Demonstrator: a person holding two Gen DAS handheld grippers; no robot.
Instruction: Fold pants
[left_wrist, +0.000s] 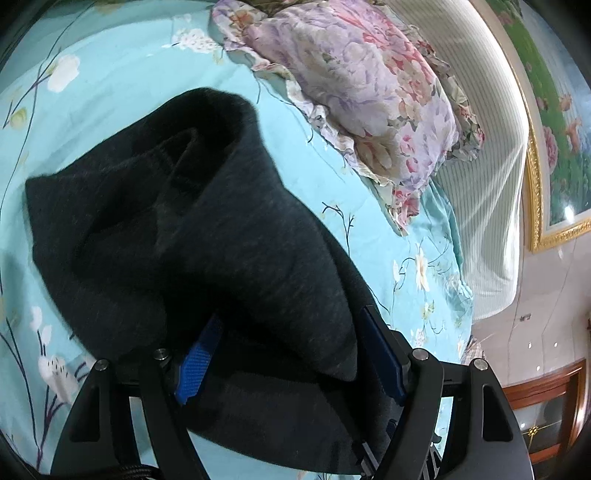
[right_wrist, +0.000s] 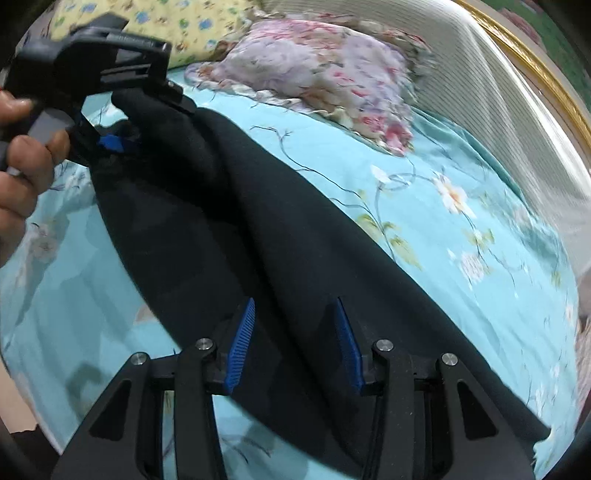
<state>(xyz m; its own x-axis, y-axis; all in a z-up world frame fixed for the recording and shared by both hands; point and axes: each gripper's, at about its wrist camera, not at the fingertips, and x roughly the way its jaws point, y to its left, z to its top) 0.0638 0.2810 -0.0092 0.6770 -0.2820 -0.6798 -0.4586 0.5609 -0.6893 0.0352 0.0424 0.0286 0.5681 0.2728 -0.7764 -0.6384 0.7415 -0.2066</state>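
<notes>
The turquoise flowered bedsheet (left_wrist: 110, 74) filled both views, with a floral pillow (left_wrist: 362, 85) at its far right. Dark pants (right_wrist: 258, 229) lay bunched across the sheet, blurred in the right wrist view. The left gripper (left_wrist: 291, 354) had cloth heaped between its parted fingers, tips hidden; whether it gripped, I could not tell. The right gripper (right_wrist: 295, 317) stood released over the pants.
</notes>
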